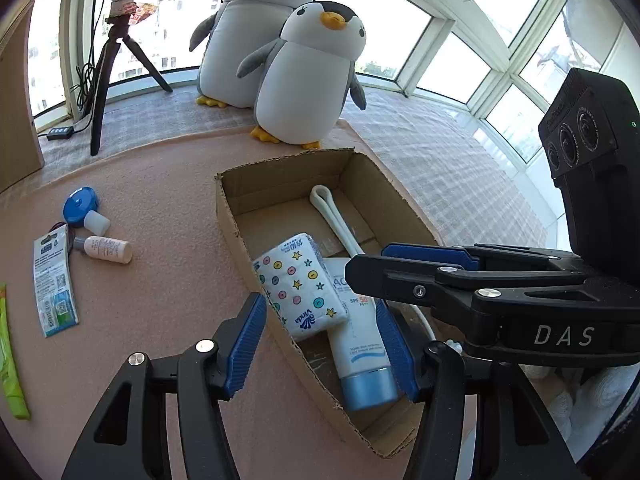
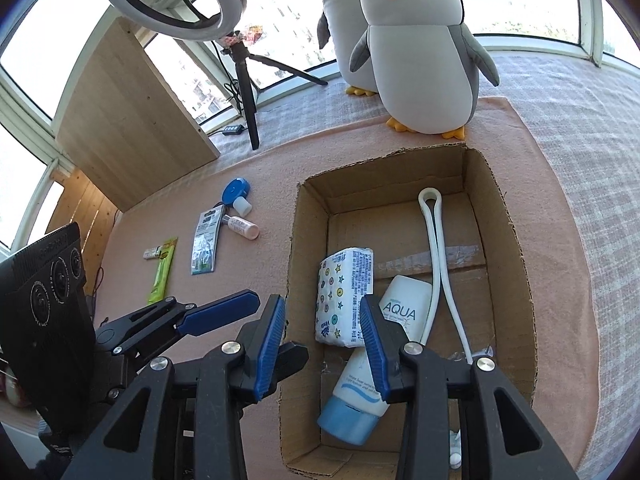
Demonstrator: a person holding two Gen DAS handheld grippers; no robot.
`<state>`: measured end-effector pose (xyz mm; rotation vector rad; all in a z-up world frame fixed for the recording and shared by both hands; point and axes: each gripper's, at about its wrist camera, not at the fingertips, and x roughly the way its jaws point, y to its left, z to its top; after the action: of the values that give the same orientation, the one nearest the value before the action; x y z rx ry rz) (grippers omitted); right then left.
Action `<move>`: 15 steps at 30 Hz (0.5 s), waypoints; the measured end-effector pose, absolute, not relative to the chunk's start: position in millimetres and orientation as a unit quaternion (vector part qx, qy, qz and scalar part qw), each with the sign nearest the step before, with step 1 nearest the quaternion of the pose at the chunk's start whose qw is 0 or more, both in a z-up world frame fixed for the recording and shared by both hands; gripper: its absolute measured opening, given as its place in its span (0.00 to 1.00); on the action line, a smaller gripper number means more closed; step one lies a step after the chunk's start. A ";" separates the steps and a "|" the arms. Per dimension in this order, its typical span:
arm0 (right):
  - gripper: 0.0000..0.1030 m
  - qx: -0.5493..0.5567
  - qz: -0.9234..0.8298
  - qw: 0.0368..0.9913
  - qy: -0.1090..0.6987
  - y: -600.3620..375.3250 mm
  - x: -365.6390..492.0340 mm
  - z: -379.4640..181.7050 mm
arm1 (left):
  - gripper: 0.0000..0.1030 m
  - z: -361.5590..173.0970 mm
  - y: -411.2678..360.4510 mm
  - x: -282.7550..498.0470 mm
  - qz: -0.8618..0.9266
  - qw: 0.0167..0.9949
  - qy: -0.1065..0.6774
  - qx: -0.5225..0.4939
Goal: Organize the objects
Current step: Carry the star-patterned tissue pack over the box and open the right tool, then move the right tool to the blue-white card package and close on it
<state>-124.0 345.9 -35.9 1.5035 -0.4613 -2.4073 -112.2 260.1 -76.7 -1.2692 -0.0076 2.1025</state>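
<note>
An open cardboard box (image 1: 229,220) (image 2: 298,248) lies on the pink mat. Inside it a star-patterned tissue pack (image 1: 298,284) (image 2: 344,296) leans against the left wall. It partly covers a white sunscreen tube (image 1: 362,344) (image 2: 358,388) with a blue cap. A white looped cord (image 1: 334,220) (image 2: 434,240) runs along the box floor. My left gripper (image 1: 320,348) is open above the near end of the box, its fingers spread either side of the pack and tube. My right gripper (image 2: 322,344) (image 1: 366,262) is open too, hovering over the same end, touching nothing.
On the mat left of the box lie a blue round case (image 1: 80,205) (image 2: 236,192), a small pale bottle (image 1: 105,249) (image 2: 242,227), a blister card (image 1: 54,280) (image 2: 206,240) and a green packet (image 2: 162,270). Two plush penguins (image 1: 308,76) stand behind the box, and a ring-light tripod (image 1: 110,64) at the back left.
</note>
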 end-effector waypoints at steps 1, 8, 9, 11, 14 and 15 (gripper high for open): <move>0.35 0.518 -0.829 0.135 -0.160 342.4 -124.1 -35.5 | 0.59 -76.7 255.2 -112.2 0.807 0.334 -0.004 -0.487; 0.35 0.518 -0.824 0.152 -0.170 311.4 -130.0 -36.9 | 0.59 -80.4 208.0 -115.3 0.814 0.305 -0.023 -0.494; 0.35 0.519 -0.823 0.156 -0.171 305.6 -131.3 -37.2 | 0.59 -81.7 199.6 -116.1 0.815 0.299 -0.026 -0.495; 0.38 0.519 -0.822 0.161 -0.172 294.4 -133.8 -37.9 | 0.59 -85.0 182.2 -118.1 0.818 0.287 -0.033 -0.498; 0.41 0.519 -0.820 0.169 -0.171 276.8 -137.7 -39.5 | 0.62 -91.0 154.8 -121.4 0.822 0.266 -0.042 -0.502; 0.42 0.520 -0.819 0.171 -0.170 270.7 -139.3 -40.3 | 0.63 -93.5 145.6 -123.2 0.823 0.259 -0.045 -0.504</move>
<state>-139.3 270.7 -40.3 1.4759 -0.4827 -2.3264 -123.2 145.6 -93.5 -1.3658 -0.1224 2.2299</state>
